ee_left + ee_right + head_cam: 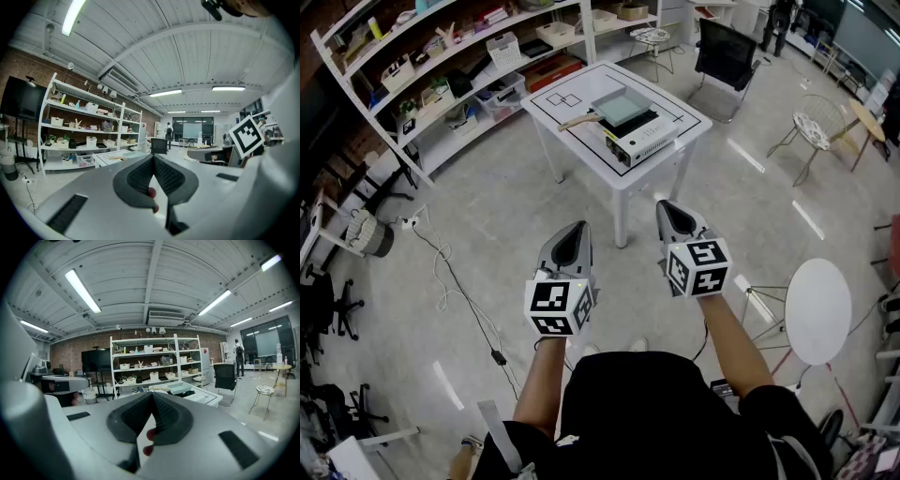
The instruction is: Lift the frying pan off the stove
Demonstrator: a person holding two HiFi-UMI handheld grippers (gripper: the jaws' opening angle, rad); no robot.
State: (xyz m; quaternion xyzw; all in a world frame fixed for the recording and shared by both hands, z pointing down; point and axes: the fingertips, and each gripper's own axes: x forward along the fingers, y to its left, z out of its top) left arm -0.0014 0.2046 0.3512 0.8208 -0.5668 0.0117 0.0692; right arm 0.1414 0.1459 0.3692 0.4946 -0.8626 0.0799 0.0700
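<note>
While L claw & R claw are shut, frying pan's well ahead.

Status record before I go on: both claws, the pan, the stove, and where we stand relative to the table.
left claw: shut, nothing between the jaws
right claw: shut, nothing between the jaws
frying pan: square, pale, sitting on the stove
pan handle: wooden, sticks out toward the head view's left
stove: white, on the white table
position: both claws held in the air, well short of the table
task state: pan not yet touched or lifted
</note>
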